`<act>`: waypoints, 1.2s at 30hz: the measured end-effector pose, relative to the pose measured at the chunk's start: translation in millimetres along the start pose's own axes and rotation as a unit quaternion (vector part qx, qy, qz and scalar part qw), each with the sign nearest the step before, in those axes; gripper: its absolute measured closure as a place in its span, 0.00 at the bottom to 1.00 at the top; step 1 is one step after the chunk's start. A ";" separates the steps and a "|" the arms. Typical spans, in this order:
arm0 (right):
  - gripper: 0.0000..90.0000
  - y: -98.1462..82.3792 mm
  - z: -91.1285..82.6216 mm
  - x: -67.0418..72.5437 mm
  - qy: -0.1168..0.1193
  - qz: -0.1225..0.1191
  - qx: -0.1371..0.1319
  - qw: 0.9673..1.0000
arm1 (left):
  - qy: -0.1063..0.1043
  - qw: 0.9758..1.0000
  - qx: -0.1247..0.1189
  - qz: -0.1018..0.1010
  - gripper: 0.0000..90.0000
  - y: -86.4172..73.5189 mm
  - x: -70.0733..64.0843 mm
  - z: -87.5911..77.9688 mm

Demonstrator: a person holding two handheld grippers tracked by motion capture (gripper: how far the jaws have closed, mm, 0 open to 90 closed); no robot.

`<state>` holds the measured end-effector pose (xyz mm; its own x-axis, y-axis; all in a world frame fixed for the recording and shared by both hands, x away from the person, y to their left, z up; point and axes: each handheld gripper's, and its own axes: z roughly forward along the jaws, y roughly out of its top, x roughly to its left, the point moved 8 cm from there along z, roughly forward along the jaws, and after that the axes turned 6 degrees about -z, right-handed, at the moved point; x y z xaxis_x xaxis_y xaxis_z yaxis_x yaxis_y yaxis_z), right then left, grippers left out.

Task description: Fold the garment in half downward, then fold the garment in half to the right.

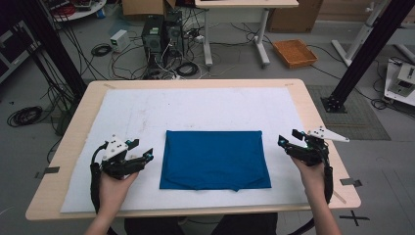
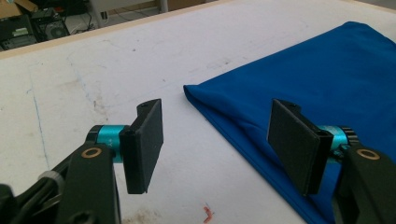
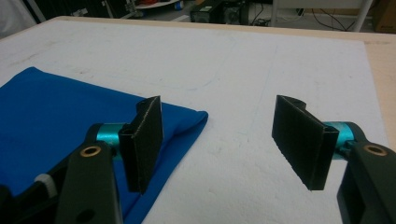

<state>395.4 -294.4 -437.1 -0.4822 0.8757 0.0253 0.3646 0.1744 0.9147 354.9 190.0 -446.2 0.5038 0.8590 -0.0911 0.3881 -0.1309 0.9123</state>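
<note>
Both grippers' jaws gape beside folded blue cloth (image 1: 214, 159).

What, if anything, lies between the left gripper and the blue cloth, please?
Nothing: in the high view, just a bare strip of white mat separates the left gripper from the folded blue cloth.

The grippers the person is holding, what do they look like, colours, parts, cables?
Both are black handheld frames. The left gripper and right gripper each carry a pale grey three-cornered plate on top and trail a black cable along the forearm. Up close, each has two flat rectangular black pads on teal metal hubs, with brass-coloured rings at the pivots. No sleeves show.
</note>
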 end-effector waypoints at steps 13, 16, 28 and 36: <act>0.38 0.6 3.7 -0.8 -0.003 0.000 -0.003 1.000 | -0.021 0.999 0.028 -0.031 0.40 -10.6 -10.5 6.9; 0.38 0.6 4.4 -0.4 -0.003 -0.001 -0.003 1.000 | -0.024 0.998 0.037 -0.046 0.40 -14.6 -16.9 9.8; 0.38 1.4 5.7 0.5 -0.003 -0.003 -0.004 1.000 | -0.045 0.983 0.090 -0.153 0.44 -43.8 -39.8 8.0; 0.38 1.5 6.7 3.3 -0.002 -0.007 -0.004 1.000 | -0.043 0.975 0.119 -0.180 0.50 -53.9 -47.8 14.7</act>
<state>399.6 -288.2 -438.4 -0.4835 0.8753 0.0116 0.3520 0.1823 0.9181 321.2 148.7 -496.8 0.3601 0.8275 -0.4308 0.7153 0.0516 0.6969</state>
